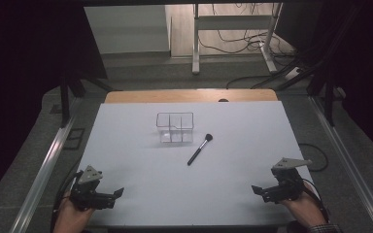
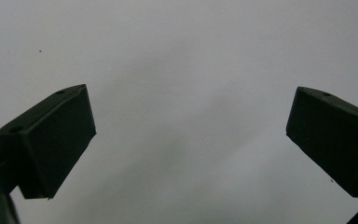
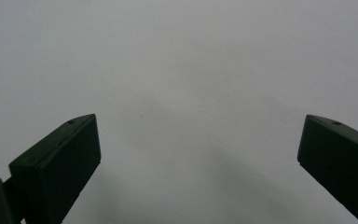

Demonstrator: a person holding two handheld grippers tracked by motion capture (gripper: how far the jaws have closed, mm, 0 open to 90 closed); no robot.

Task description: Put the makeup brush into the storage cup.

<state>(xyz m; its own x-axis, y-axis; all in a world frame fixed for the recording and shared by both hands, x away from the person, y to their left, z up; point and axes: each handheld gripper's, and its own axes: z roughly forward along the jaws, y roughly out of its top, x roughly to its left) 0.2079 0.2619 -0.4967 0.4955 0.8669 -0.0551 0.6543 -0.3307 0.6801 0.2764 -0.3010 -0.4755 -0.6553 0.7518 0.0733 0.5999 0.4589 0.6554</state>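
Note:
A clear plastic organiser box (image 1: 175, 127) with several compartments stands on the white table (image 1: 141, 165), a little past its middle. A black-handled makeup brush (image 1: 200, 149) lies just right of it, bristles toward the far right. My left gripper (image 1: 117, 195) rests near the front left corner, open, jaws pointing right. At the front right corner my right gripper (image 1: 255, 190) is open too, jaws pointing left. In the left gripper view the left gripper (image 2: 189, 140) has bare white surface between its jaws. The right gripper (image 3: 198, 163) in its own view shows the same.
A wooden strip (image 1: 189, 95) borders the table's far edge. Beyond it stand a metal desk frame (image 1: 233, 29) and loose cables (image 1: 243, 43) on the floor. Metal rails (image 1: 48, 160) run along both sides of the table.

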